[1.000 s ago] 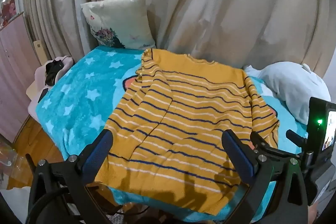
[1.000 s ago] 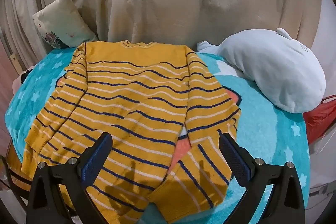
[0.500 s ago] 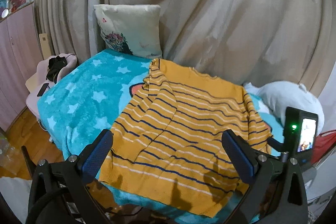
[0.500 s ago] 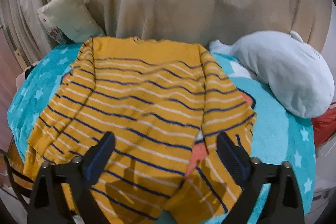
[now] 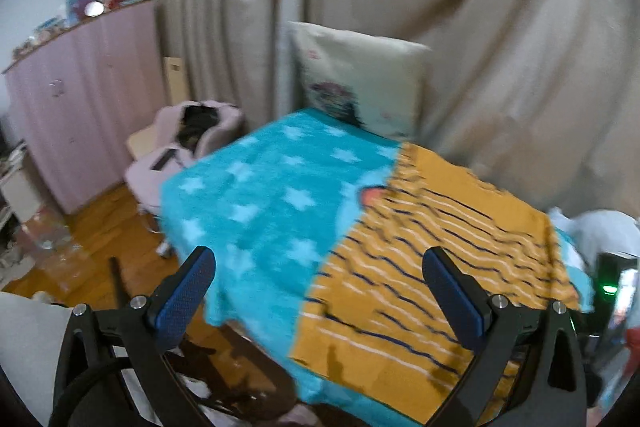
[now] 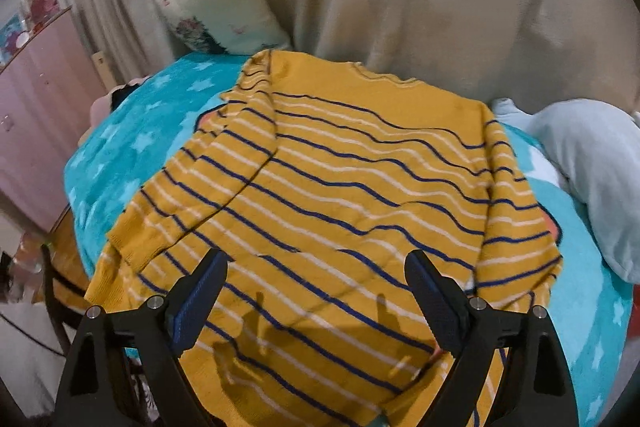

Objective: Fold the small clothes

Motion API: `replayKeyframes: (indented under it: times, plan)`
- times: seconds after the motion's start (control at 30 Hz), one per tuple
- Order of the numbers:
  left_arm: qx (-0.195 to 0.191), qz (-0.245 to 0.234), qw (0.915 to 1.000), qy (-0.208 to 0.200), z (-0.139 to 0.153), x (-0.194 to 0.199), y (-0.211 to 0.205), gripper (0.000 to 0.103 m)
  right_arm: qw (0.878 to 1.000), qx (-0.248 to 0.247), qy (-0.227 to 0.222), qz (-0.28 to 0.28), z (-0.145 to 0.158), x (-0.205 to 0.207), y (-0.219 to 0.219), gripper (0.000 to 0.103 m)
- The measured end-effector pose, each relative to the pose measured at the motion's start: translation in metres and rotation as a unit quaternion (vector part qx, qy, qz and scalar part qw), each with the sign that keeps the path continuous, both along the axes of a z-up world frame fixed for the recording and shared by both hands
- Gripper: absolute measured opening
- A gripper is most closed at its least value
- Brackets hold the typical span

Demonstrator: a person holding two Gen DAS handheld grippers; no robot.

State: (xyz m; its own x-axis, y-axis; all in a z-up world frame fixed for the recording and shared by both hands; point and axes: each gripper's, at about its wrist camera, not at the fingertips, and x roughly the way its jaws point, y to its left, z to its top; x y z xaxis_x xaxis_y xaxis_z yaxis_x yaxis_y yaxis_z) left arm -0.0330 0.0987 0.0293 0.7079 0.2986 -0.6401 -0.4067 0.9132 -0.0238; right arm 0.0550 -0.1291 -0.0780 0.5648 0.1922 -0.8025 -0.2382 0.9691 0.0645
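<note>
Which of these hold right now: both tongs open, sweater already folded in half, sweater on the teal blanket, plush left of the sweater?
1. Left tongs and right tongs are open, holding nothing. True.
2. The striped sweater is folded in half. False: it lies spread out, sleeves laid inward.
3. It lies on the teal star blanket. True.
4. The white plush lies left of it. False: right; the cushion is left.

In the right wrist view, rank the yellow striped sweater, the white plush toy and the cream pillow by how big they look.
1. yellow striped sweater, largest by far.
2. white plush toy, cut off at the edge.
3. cream pillow, though it lies farther back, so true size is unsure.
</note>
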Motion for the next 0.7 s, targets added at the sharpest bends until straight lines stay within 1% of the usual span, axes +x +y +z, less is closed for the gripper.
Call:
replayKeyframes:
  times: [0.07, 0.1, 0.17, 0.2, 0.33, 0.47, 0.5, 0.57, 0.7]
  plan:
    - [0.025, 0.022, 0.9994, 0.007, -0.004, 0.001, 0.013, 0.103, 1.0, 0.001, -0.004, 0.005, 0.003, 0.005, -0.004, 0.09]
    - [0.029, 0.026, 0.9992, 0.014, -0.008, 0.003, 0.019, 0.103, 1.0, 0.006, -0.004, 0.007, 0.003, 0.008, -0.008, 0.089]
    - [0.02, 0.028, 0.999, 0.029, -0.017, 0.008, 0.03, 0.103, 1.0, 0.021, 0.008, 0.003, 0.002, 0.015, -0.015, 0.081]
    - [0.01, 0.031, 0.9989, 0.035, -0.022, 0.011, 0.036, 0.103, 0.999, 0.036, 0.02, 0.001, 0.0, 0.019, -0.018, 0.079]
    - [-0.019, 0.035, 0.9978, 0.053, -0.039, 0.02, 0.051, 0.103, 0.994, 0.093, 0.062, 0.005, -0.013, 0.036, -0.02, 0.079]
    - [-0.015, 0.048, 0.9971, 0.058, -0.05, 0.022, 0.064, 0.103, 0.983, 0.148, 0.106, 0.02, -0.03, 0.053, -0.002, 0.079]
    - [-0.014, 0.05, 0.997, 0.058, -0.052, 0.023, 0.068, 0.103, 0.981, 0.154, 0.114, 0.024, -0.035, 0.057, 0.006, 0.079]
    - [-0.017, 0.049, 0.9965, 0.065, -0.058, 0.026, 0.077, 0.103, 0.981, 0.148, 0.121, 0.028, -0.042, 0.068, 0.024, 0.079]
    - [-0.042, 0.048, 0.9957, 0.067, -0.069, 0.031, 0.099, 0.103, 0.981, 0.136, 0.139, 0.026, -0.059, 0.096, 0.059, 0.079]
